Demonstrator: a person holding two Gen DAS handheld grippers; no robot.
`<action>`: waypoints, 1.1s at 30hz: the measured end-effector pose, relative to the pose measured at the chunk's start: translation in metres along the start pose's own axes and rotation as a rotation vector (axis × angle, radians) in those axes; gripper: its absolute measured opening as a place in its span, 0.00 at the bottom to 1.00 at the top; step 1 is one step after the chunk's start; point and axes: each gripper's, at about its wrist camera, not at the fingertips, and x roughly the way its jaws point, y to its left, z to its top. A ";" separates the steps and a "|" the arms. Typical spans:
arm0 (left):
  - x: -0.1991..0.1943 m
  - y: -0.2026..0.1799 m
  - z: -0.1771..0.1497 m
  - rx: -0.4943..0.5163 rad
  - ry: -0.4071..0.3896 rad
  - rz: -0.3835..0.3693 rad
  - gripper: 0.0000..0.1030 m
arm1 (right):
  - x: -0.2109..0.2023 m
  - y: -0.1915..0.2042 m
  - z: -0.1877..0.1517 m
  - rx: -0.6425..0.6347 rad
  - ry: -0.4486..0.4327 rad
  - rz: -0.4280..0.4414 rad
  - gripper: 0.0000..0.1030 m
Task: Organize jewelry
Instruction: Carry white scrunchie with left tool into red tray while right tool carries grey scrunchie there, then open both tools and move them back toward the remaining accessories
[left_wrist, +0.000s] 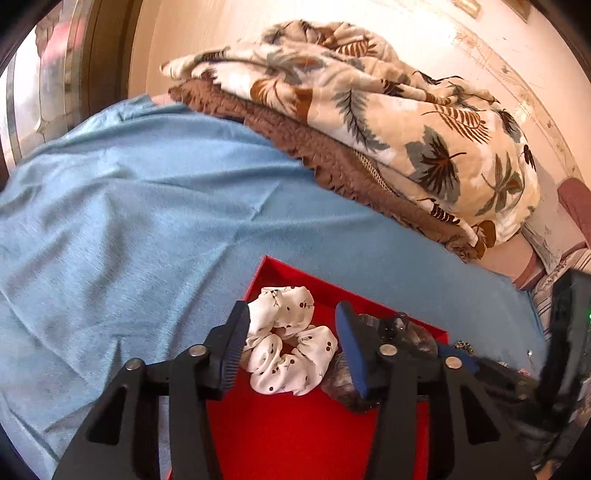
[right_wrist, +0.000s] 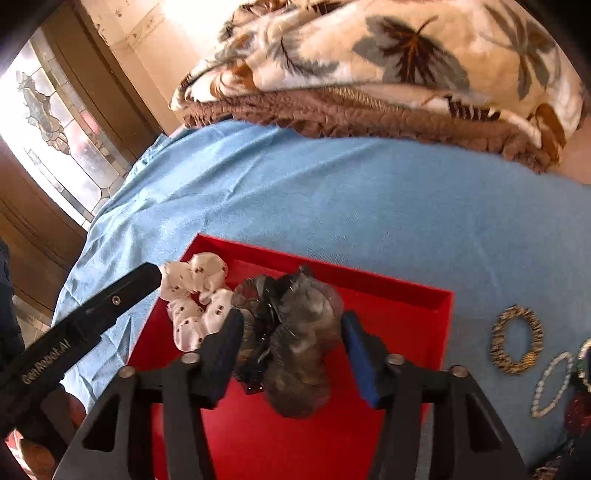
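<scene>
Both claws stand spread, pads pinching nothing: the left gripper (left_wrist: 293, 345) straddles the white scrunchie (left_wrist: 284, 339) and the right gripper (right_wrist: 291, 350) the grey scrunchie (right_wrist: 295, 339), both lying in the red tray (right_wrist: 406, 314), while bracelets (right_wrist: 517, 343) at three o'clock are cut off by the frame edge.

left gripper (left_wrist: 291, 343): fingers apart, angled down | right gripper (right_wrist: 291, 343): fingers apart, seemingly gripping nothing
</scene>
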 end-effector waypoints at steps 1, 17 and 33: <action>-0.003 -0.002 -0.002 0.011 -0.012 0.014 0.49 | -0.008 -0.002 0.000 0.004 -0.011 0.001 0.62; -0.052 -0.046 -0.062 0.130 -0.077 0.094 0.51 | -0.173 -0.133 -0.125 0.126 -0.104 -0.161 0.71; -0.079 -0.169 -0.125 0.363 -0.002 0.018 0.52 | -0.219 -0.245 -0.190 0.327 -0.157 -0.204 0.71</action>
